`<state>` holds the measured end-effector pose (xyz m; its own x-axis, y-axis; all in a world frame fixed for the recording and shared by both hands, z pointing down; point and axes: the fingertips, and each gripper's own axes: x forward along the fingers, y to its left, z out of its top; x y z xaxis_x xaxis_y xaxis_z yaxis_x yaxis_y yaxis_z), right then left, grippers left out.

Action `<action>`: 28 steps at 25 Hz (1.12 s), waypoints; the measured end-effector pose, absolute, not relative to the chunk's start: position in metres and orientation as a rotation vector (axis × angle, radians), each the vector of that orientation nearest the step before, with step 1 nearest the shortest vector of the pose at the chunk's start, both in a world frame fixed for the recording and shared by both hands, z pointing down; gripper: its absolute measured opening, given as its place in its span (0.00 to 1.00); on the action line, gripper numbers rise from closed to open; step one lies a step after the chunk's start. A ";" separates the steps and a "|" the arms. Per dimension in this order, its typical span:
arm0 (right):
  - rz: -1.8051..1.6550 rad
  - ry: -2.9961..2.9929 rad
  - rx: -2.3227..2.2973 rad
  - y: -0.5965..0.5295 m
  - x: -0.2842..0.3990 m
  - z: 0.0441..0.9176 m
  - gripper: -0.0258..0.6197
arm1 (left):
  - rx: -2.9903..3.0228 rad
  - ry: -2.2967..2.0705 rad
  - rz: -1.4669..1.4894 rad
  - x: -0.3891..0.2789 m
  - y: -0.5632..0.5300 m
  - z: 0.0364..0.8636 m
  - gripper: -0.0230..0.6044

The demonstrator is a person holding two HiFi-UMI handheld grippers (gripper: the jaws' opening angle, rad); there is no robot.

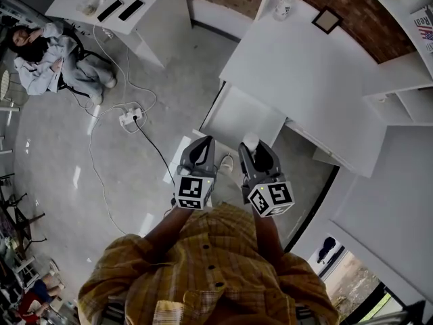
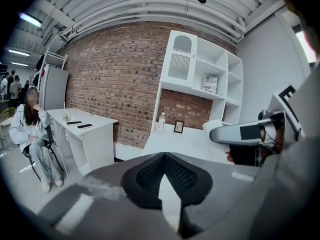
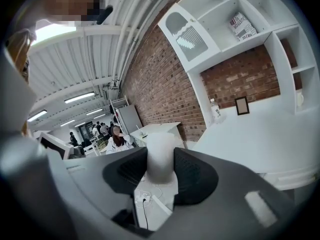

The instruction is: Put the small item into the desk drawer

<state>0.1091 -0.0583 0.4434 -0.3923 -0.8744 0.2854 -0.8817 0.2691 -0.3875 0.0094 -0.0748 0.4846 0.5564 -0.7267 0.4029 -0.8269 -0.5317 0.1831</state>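
My right gripper (image 1: 254, 147) is shut on a small white cylinder (image 1: 250, 141), which stands upright between the dark pads (image 3: 195, 176) in the right gripper view (image 3: 160, 160). My left gripper (image 1: 201, 143) hangs beside it, its tips meeting with nothing between them (image 2: 163, 157). Both are held over the floor, just short of the white desk (image 1: 311, 66). A white open drawer (image 1: 245, 117) juts from the desk's near side, just ahead of the cylinder. The right gripper (image 2: 240, 133) also shows at the right of the left gripper view.
A water bottle (image 1: 286, 4) and a small picture frame (image 1: 327, 20) stand at the desk's far end. White shelves (image 1: 406, 93) rise to the right. On the floor lies a power strip (image 1: 130, 117) with cables. A seated person (image 1: 47, 59) and a second desk (image 1: 122, 5) are at the left.
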 end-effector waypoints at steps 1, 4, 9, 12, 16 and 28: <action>0.788 -2.487 1.714 -0.061 0.111 0.447 0.29 | 2.436 -1.274 0.397 0.011 -0.077 0.487 0.04; 0.819 -2.473 1.689 -0.068 0.117 0.459 0.29 | 2.412 -1.285 0.399 0.017 -0.082 0.494 0.04; 0.866 -2.450 1.655 -0.081 0.126 0.478 0.29 | 2.375 -1.299 0.433 0.023 -0.095 0.510 0.04; 0.887 -2.426 1.633 -0.088 0.130 0.493 0.29 | 2.353 -1.310 0.452 0.025 -0.101 0.517 0.04; 0.880 -2.403 1.591 -0.096 0.134 0.511 0.29 | 2.339 -1.322 0.461 0.030 -0.108 0.528 0.04; 0.905 -2.323 1.478 -0.115 0.142 0.578 0.29 | 2.292 -1.325 0.530 0.033 -0.112 0.549 0.04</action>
